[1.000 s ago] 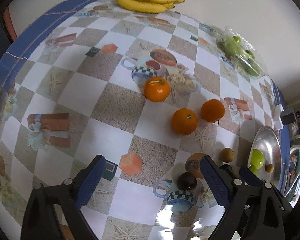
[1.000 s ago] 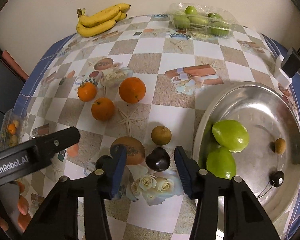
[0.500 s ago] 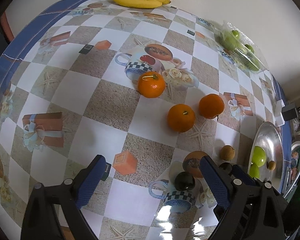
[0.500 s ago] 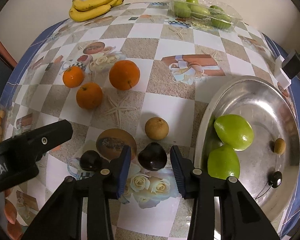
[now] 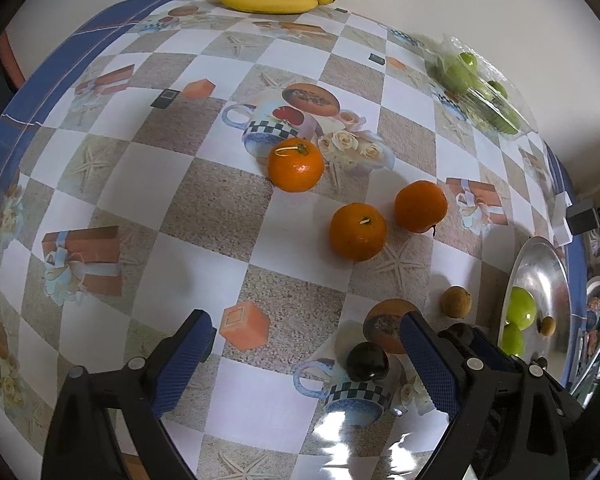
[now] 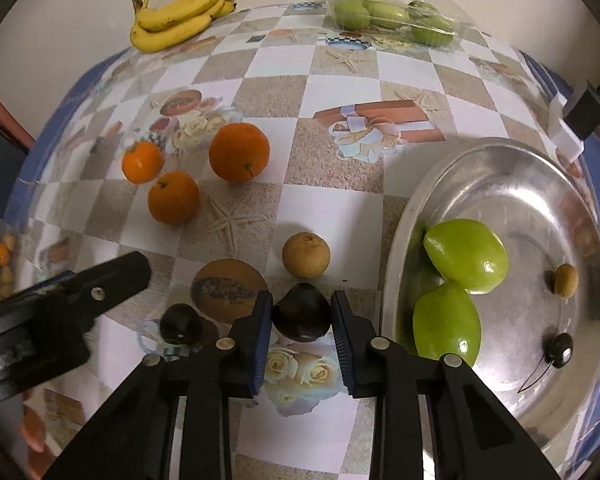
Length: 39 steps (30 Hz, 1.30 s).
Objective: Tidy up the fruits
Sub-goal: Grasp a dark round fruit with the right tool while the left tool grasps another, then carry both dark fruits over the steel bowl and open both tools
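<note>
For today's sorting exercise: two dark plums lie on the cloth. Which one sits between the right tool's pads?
The plum nearer the tray, just below the small brown fruit. The right tool pinches it; the other plum lies free, further left.

a glossy, printed plastic tablecloth (image 6: 340, 216) is seen, with glare on it. the tray (image 6: 540, 184) is of polished metal. the green fruits (image 6: 464, 255) are smooth and shiny; the brown fruit (image 6: 306, 255) is matt. the clear box (image 6: 396, 10) is of thin plastic.
</note>
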{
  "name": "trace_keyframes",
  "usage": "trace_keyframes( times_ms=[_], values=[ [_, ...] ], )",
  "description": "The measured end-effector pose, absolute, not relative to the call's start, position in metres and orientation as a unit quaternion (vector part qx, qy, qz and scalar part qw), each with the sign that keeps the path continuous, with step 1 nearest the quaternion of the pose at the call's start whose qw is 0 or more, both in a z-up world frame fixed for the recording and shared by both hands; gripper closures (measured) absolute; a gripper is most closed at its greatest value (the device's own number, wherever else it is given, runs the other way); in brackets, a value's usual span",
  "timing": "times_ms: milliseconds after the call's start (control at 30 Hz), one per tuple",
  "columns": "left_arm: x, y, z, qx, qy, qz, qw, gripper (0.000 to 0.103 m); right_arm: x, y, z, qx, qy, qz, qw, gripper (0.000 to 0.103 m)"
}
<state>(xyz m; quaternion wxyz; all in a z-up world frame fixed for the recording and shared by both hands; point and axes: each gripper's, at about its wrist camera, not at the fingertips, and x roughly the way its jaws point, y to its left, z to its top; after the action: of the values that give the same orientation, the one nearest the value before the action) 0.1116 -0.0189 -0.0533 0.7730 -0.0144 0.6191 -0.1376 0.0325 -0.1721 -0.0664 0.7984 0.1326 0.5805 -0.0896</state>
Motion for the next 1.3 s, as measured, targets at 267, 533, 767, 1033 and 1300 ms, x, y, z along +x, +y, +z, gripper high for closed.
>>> trace_keyframes(
  times_ms=[267, 533, 767, 1033, 1300],
  values=[
    [0.108, -0.024, -0.052, -0.016, 0.62, -0.149, 0.77, 0.012, 0.019, -0.182, -0.031, 0.16, 0.549, -0.099, 0.814, 0.072],
    [0.1, -0.04, -0.064, -0.007, 0.637, -0.172, 0.751, 0.029, 0.009, -0.202, -0.023, 0.182, 0.539, -0.127, 0.813, 0.072],
    [0.091, -0.059, -0.075, 0.023, 0.645, -0.183, 0.741, 0.047, 0.006, -0.205, -0.024, 0.19, 0.54, -0.127, 0.81, 0.072],
    [0.085, -0.069, -0.075, 0.048, 0.642, -0.182, 0.744, 0.07, 0.004, -0.209, -0.022, 0.198, 0.535, -0.127, 0.811, 0.072],
    [0.081, -0.079, -0.07, 0.054, 0.635, -0.18, 0.749, 0.075, 0.0, -0.214, -0.016, 0.209, 0.527, -0.127, 0.814, 0.072]
  ],
)
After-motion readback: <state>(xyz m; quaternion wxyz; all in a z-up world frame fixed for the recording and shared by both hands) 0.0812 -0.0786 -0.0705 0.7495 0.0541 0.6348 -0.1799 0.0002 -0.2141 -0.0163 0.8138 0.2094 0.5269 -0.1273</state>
